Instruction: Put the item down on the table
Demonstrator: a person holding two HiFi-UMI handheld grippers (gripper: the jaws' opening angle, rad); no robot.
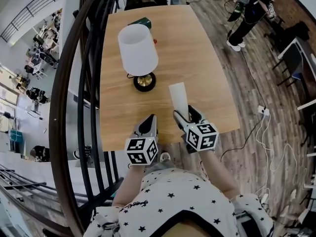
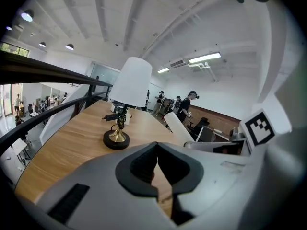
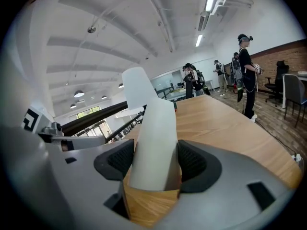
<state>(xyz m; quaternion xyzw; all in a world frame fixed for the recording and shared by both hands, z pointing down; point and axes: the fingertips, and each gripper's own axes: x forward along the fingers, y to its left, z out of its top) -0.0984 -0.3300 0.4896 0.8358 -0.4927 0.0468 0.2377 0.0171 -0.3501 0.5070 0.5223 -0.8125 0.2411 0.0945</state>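
The item is a plain white tube [image 1: 178, 97], and my right gripper [image 1: 184, 115] is shut on its lower end. In the right gripper view the tube [image 3: 154, 135] fills the gap between the dark pads [image 3: 193, 162] and sticks out forward over the wooden table [image 3: 225, 123]. I cannot tell whether it touches the tabletop. My left gripper [image 1: 147, 126] rests over the table's near edge, shut and empty. In its own view the left gripper [image 2: 156, 161] has its pads meeting, with the tube [image 2: 176, 128] to its right.
A lamp with a white shade [image 1: 138, 49] and a round black-and-brass base [image 1: 144, 82] stands mid-table, just beyond the tube. A dark green object [image 1: 141, 21] lies at the far end. A dark curved railing [image 1: 69, 112] runs along the left. People stand farther off [image 1: 249, 14].
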